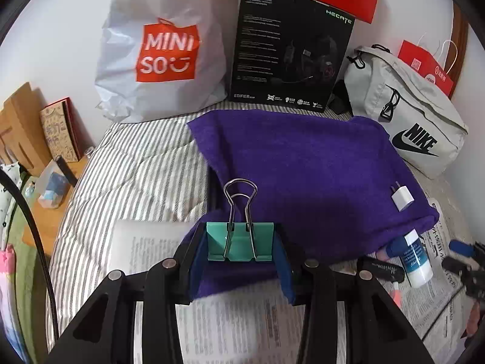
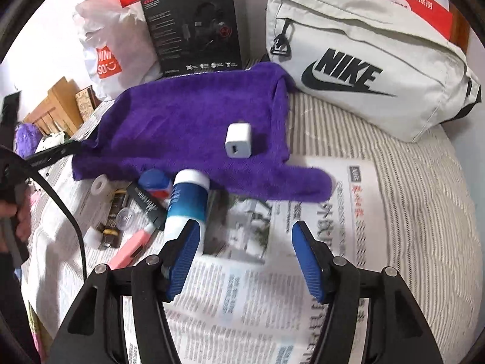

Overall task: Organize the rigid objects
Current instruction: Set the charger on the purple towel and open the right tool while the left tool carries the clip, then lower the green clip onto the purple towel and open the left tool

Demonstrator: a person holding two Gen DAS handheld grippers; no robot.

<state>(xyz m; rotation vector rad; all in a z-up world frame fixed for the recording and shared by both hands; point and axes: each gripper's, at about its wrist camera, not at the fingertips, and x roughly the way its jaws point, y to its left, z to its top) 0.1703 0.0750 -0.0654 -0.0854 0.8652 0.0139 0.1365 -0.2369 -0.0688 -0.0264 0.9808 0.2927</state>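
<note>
Clip point(image 1: 240, 241) clamped in L tongs point(image 1: 241, 261); R tongs point(image 2: 245, 261) apart, nr NIKE bag point(image 2: 363, 60), HECATE box point(image 2: 194, 27).

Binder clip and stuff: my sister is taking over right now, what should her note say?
Left hand-held gripper: shut on the teal binder clip, over the purple towel.
Right hand-held gripper: open, holding nothing, over the newspaper.
Done: white charger lies on the towel.
Left: set the clip down, then sort the blue-and-white tube, pink item and other small pieces on the newspaper.
</note>
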